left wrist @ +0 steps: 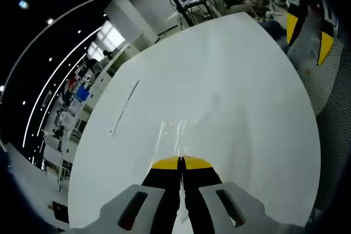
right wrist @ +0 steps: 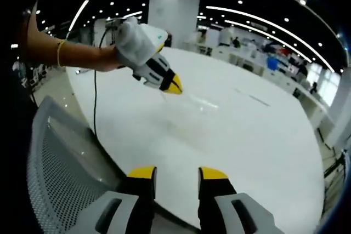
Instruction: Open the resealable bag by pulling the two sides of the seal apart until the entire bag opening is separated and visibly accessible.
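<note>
The resealable bag (left wrist: pixel 184 127) is clear and very faint: only glints and a thin film edge show ahead of my left gripper (left wrist: pixel 181 163). Its yellow-tipped jaws are pressed together, seemingly on the bag's edge. In the right gripper view the left gripper (right wrist: pixel 174 87) hovers over the white table (right wrist: pixel 247 152), held by a hand, with a faint bit of film (right wrist: pixel 163 97) under its tip. My right gripper (right wrist: pixel 176 173) stands open with nothing between its jaws, over the table's near edge. It also appears as the right gripper (left wrist: pixel 308 34) at the far side of the table.
A grey mesh chair (right wrist: pixel 60 157) sits against the table's near edge, below my right gripper. A thin dark line (left wrist: pixel 125 107) marks the tabletop. A cable (right wrist: pixel 94 97) hangs from the left gripper. Desks, a white pillar (right wrist: pixel 173 6) and people stand beyond the table.
</note>
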The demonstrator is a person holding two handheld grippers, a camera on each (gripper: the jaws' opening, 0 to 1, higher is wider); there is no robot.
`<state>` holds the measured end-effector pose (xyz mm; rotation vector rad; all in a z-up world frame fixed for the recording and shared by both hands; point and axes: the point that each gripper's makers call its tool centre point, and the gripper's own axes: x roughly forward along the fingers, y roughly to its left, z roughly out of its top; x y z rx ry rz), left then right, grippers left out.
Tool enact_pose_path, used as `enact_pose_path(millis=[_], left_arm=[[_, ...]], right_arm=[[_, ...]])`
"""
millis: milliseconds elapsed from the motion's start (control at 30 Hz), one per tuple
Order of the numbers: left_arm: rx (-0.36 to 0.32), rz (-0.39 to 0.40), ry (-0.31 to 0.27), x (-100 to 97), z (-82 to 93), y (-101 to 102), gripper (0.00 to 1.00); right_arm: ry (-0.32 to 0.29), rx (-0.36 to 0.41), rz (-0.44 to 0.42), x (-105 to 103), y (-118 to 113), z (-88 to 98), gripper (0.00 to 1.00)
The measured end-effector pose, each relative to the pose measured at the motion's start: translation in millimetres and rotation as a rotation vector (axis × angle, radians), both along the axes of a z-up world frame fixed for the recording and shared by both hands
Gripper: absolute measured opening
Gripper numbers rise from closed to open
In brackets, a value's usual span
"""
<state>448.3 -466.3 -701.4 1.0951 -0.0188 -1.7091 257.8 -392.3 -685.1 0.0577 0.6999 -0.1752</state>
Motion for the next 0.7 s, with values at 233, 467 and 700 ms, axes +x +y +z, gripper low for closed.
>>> enact_pose_path(millis=[233, 467, 700], left_arm=[[0.011, -0.033, -0.05, 17.2, -4.7, -26, 0.0], [-0.006, -0.073, -0.13, 30.3, -8.3, -49, 0.0], [0.008, -0.087, -0.196, 42.1, -24.9, -59, 0.0]], right_arm=[[-0.003, 0.053, -0.036, 1, -1, -4.1, 0.46], [0.02, 0.074, -0.063, -6, -2, -8.4, 0.61], [0.029, 0.107, -0.065, -3, 9, -13.8, 0.6]])
